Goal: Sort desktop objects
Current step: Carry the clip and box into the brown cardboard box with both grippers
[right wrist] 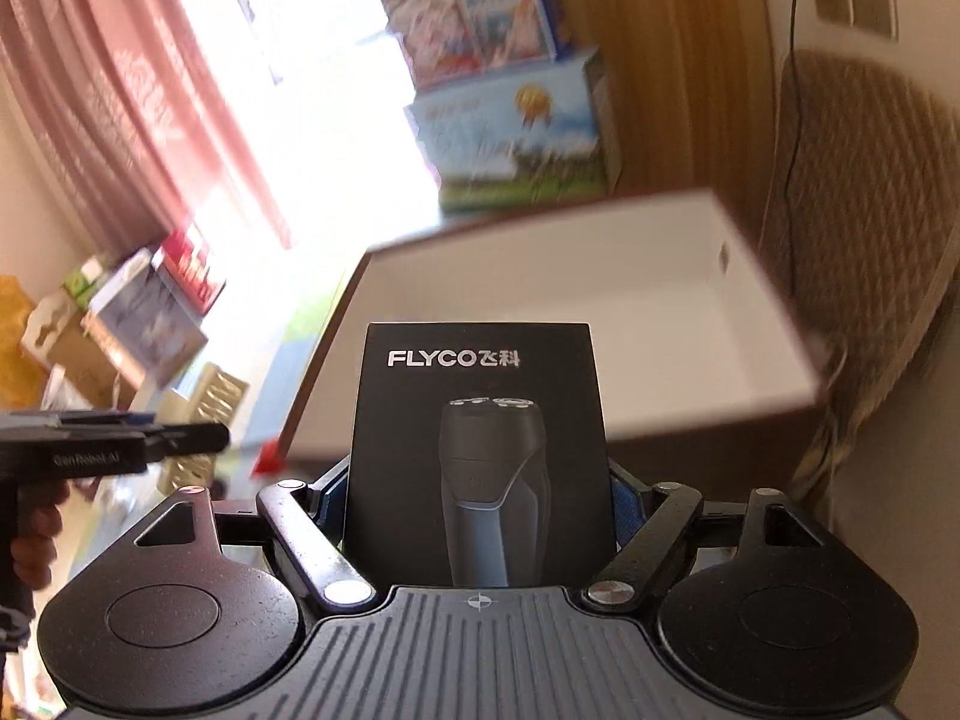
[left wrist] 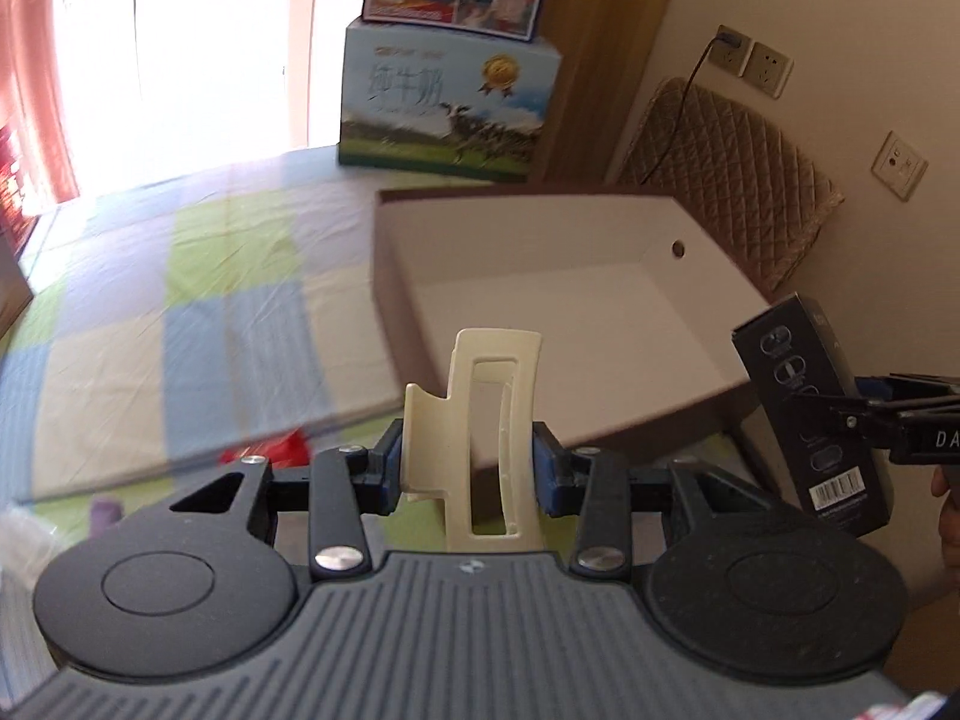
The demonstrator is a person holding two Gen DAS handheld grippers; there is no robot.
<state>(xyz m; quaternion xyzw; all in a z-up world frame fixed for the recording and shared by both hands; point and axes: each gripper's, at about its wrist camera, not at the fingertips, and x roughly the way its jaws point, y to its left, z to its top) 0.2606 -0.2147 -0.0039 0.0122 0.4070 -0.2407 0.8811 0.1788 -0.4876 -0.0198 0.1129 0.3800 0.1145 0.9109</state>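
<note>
Sunlit room, checked cloth-covered surface [left wrist: 198,312] below. Nearest: left hand-held gripper [left wrist: 471,471] clamped on a cream plastic hair claw clip [left wrist: 480,438]; right hand-held gripper [right wrist: 480,510] closed on a black cardboard shaver box [right wrist: 480,450], both raised before the open white-lined cardboard box [left wrist: 540,312]. Risk: clip slipping, or grippers colliding at its rim. Farther back: stacked milk cartons [left wrist: 447,102], quilted chair [left wrist: 732,174].

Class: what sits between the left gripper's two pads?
The cream hair claw clip, clamped upright between the left gripper pads, seen in the left wrist view.
</note>
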